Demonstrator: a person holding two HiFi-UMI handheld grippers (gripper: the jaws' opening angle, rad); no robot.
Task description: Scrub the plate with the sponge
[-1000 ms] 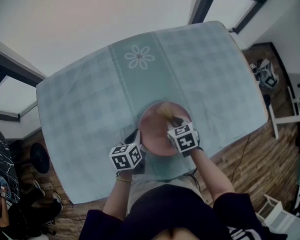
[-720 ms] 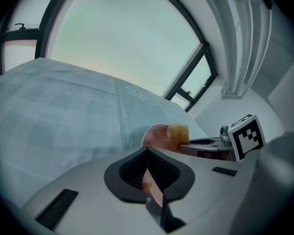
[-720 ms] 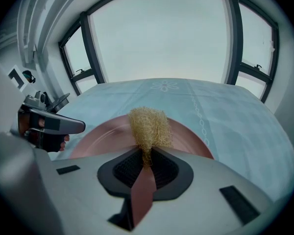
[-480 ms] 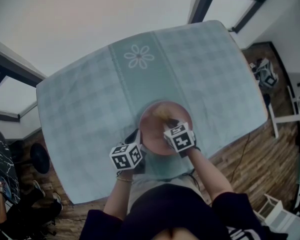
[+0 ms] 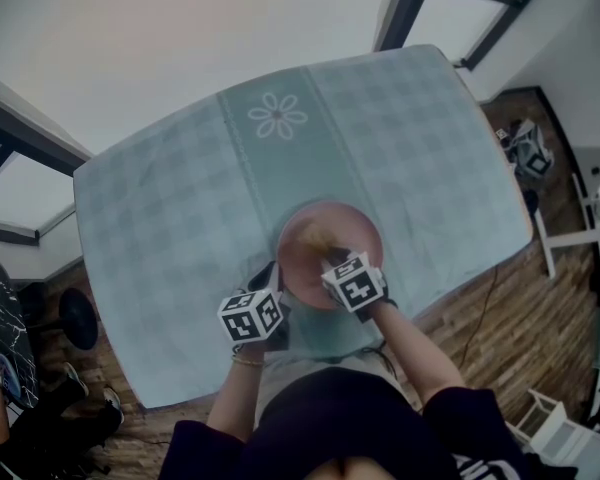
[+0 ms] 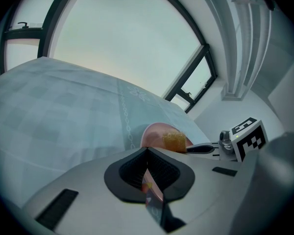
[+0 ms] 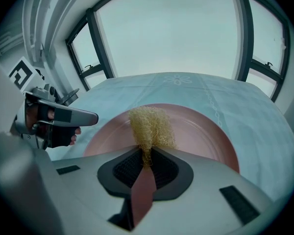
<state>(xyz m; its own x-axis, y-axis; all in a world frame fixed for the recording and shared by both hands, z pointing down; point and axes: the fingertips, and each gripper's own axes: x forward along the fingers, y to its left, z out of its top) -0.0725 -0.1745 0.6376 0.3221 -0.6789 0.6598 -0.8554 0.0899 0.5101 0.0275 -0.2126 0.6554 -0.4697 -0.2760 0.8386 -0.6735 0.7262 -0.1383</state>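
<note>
A pink plate (image 5: 358,230) lies on the table's near side. My left gripper (image 5: 276,274) is shut on the plate's left rim, and in the left gripper view the pink rim (image 6: 148,179) shows between the closed jaws. My right gripper (image 5: 333,252) is shut on a yellow fibrous sponge (image 5: 317,234) that rests on the plate's inner surface. In the right gripper view the sponge (image 7: 151,125) sticks out from the jaws over the plate (image 7: 206,131), with the left gripper (image 7: 54,119) at the left. The left gripper view shows the sponge (image 6: 174,141) and the right gripper (image 6: 239,142) to the right.
The table has a pale green checked cloth (image 5: 160,218) with a flower motif (image 5: 278,115) beyond the plate. Its near edge runs just in front of the person. Wooden floor, a dark stool (image 5: 78,315) and white furniture (image 5: 570,238) surround the table. Large windows lie beyond.
My right gripper has drawn the sponge across the plate toward the person and slightly left. The left gripper has kept its hold on the rim.
</note>
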